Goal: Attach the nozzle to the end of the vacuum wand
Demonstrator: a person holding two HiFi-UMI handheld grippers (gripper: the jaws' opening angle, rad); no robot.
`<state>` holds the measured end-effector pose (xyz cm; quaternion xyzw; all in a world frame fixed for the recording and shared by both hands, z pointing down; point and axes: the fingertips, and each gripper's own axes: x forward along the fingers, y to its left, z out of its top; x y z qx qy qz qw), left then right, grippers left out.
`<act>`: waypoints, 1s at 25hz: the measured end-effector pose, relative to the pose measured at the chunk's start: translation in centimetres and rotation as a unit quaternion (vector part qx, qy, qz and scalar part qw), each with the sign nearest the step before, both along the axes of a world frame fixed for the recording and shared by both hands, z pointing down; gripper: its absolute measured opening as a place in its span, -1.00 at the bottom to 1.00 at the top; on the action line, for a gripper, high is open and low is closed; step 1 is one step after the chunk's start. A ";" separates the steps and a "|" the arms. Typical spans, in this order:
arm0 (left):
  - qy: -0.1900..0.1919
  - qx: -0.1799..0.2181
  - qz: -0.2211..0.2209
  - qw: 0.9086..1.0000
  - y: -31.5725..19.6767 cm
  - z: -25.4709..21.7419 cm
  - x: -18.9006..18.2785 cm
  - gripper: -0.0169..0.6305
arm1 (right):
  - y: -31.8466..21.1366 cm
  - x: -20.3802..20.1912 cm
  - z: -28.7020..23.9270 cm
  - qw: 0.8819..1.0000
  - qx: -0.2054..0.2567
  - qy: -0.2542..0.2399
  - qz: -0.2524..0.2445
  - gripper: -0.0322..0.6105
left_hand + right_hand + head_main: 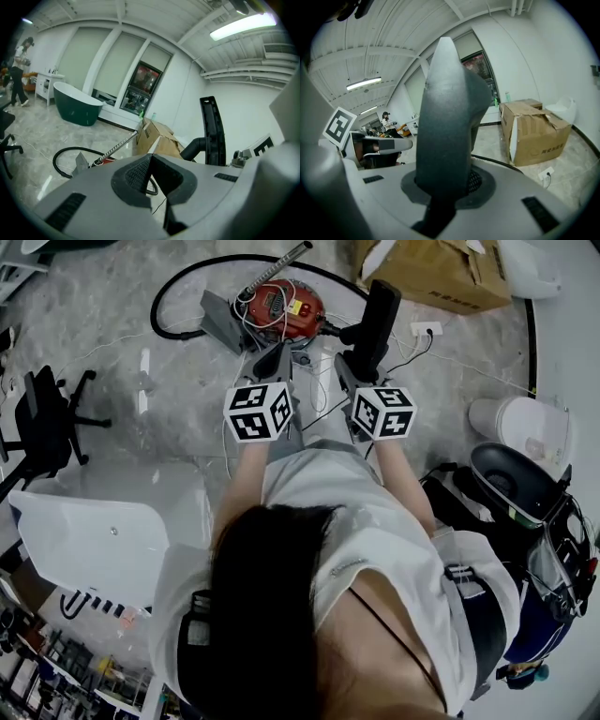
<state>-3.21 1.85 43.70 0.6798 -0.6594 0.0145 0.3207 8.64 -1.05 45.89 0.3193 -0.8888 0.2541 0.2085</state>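
The pale marbled floor [112, 315] spreads out under you, with a cardboard box [441, 273] at its far edge, up to the right of your grippers. Straight ahead of you the red vacuum cleaner [281, 306] sits on the floor, and its black hose [156, 310] loops away to the left and over the top of it. The metal wand [277, 268] lies slanted across the red body, its free end pointing up and away from you.

You hold the dark nozzle [375, 320] in your right gripper [361, 354]. The jaws are closed narrowly on its lower neck, and the long body stands up out of them, tilted a little. In the head view it hangs just right of the vacuum cleaner, near the wand but clearly apart from it.

Your left gripper [277, 352] floats beside the right one, aimed at the vacuum cleaner. Its jaws are pressed together with nothing between them, and past them you see the wand [115, 149] lying on the floor
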 end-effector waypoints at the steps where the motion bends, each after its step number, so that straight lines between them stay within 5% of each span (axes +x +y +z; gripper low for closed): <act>1: -0.004 -0.001 0.003 1.000 -0.3 0.0 -0.3 -0.94 | -0.2 -0.3 0.1 1.000 -0.001 0.001 0.000 -0.68; 8: -0.035 -0.009 0.013 0.999 -2.5 0.4 -3.5 -0.94 | -2.5 -2.8 0.4 1.000 -0.012 -0.007 0.014 -0.68; 25: -0.041 -0.007 0.079 0.996 -8.5 1.3 -8.4 -0.94 | -7.0 -8.2 0.8 0.998 -0.010 -0.003 0.061 -0.68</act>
